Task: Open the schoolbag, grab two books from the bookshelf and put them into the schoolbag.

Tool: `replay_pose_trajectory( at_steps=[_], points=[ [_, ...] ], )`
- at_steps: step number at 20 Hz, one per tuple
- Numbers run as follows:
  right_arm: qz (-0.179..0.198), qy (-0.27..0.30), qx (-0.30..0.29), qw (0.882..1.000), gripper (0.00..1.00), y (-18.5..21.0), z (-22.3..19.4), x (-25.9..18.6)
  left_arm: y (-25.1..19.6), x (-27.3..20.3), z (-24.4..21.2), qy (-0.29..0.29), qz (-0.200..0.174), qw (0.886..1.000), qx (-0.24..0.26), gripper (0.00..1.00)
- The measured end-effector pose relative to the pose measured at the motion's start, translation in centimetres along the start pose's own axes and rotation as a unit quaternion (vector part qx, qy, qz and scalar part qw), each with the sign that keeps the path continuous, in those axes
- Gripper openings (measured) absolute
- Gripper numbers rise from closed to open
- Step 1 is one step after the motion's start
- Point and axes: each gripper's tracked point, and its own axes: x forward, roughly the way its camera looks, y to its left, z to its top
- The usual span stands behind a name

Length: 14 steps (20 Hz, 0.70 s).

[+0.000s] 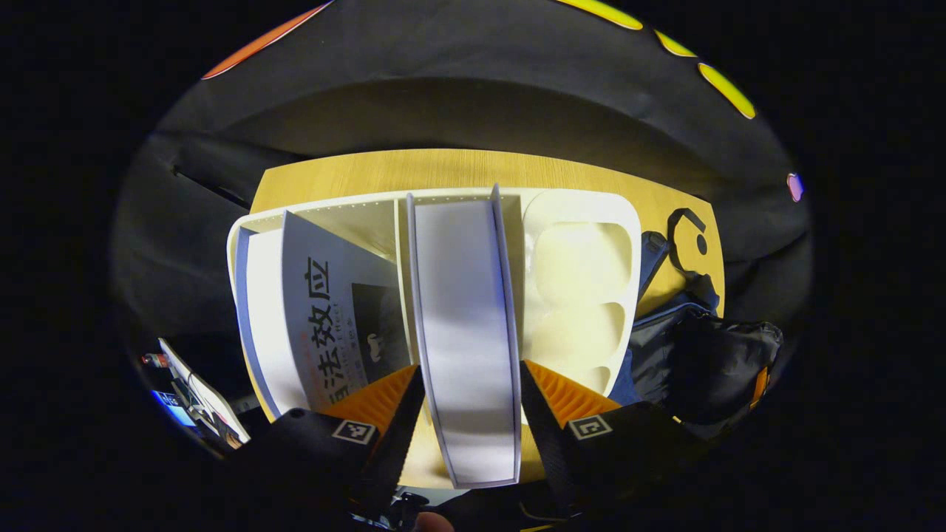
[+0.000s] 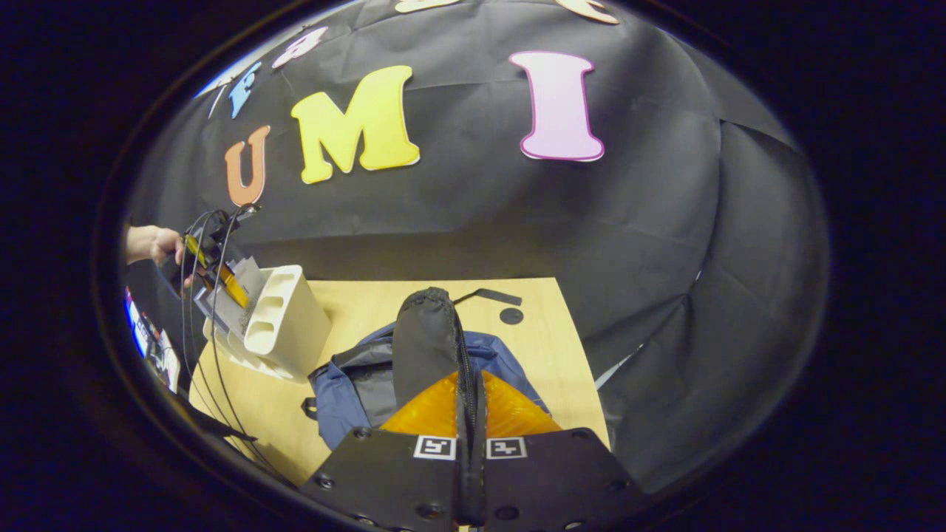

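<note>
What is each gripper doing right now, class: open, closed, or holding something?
Left gripper: closed on a white book at the bookshelf.
Right gripper: closed on the schoolbag flap, lifted.

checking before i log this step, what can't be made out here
- Left gripper view: the held book hides the bookshelf slot behind it; its lower end is cut off between the jaws.
- Right gripper view: the schoolbag interior is hidden by the raised flap the right gripper pinches.
</note>
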Motion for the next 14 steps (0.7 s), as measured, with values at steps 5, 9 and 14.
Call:
replay_pose_trajectory(
  at_steps=[5, 9, 14],
  points=[
    [0.004, -0.003, 0.005, 1.0, 0.0, 0.2, -0.1, 0.1, 1.1, 0.4, 0.0, 0.009, 0.027, 1.0, -0.005, 0.64],
    [0.004, -0.005, 0.005, 1.0, 0.03, 0.3, -0.4, 0.2, 0.6, 0.1, -1.3, 0.031, 0.033, 0.999, -0.025, 0.48],
    [0.0, -0.002, 0.012, 1.0, 0.03, 0.1, -1.1, 0.2, 2.0, -5.0, -2.3, 0.001, 0.033, 0.999, 0.001, 0.45]
  ],
)
